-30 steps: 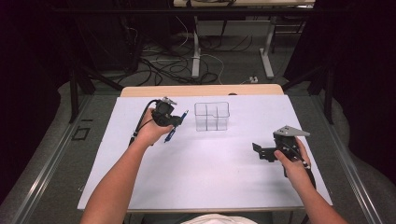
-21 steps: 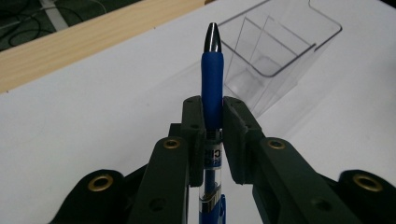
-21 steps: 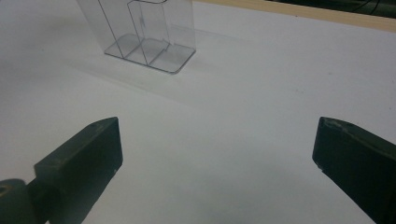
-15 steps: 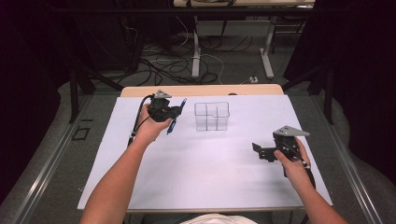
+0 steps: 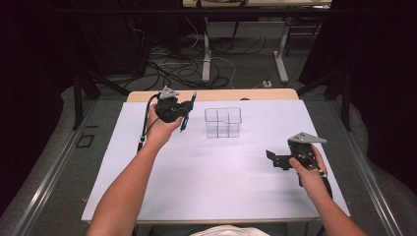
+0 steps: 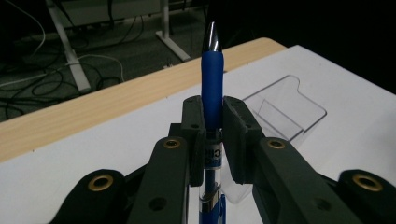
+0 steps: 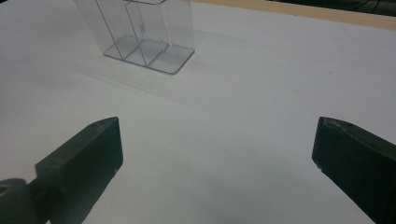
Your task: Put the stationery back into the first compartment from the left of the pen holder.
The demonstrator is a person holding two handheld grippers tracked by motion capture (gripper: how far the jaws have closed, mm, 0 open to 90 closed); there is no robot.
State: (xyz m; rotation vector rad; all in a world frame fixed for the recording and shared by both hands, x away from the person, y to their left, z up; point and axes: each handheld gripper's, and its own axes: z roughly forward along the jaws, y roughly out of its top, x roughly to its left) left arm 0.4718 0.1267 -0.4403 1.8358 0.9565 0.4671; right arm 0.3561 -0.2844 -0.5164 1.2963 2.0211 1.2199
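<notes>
**Left gripper holds a blue pen beside the clear organizer**

In the high view, the left gripper [image 5: 183,112] is raised over the far left part of the white table sheet [image 5: 216,187], its jaws clamped on a blue pen [image 5: 188,112] that stands tilted, upper end leaning away from the person. The clear plastic organizer [image 5: 223,122] sits upright on the sheet just to the right of the pen, apart from it. The right gripper [image 5: 272,158] hovers near the right edge of the sheet, well apart from the organizer, with its jaws spread and nothing between them.

In the left gripper view, the two black jaws press on the pen [image 6: 212,88] from both sides at the lower end of its blue grip; the silver tip points up and away. The organizer [image 6: 285,112] appears beyond the jaws to the right.

In the right gripper view, the jaws stand wide apart over bare white sheet [image 7: 243,121], and the organizer [image 7: 144,32] stands ahead, its dividers visible through the clear walls.
</notes>
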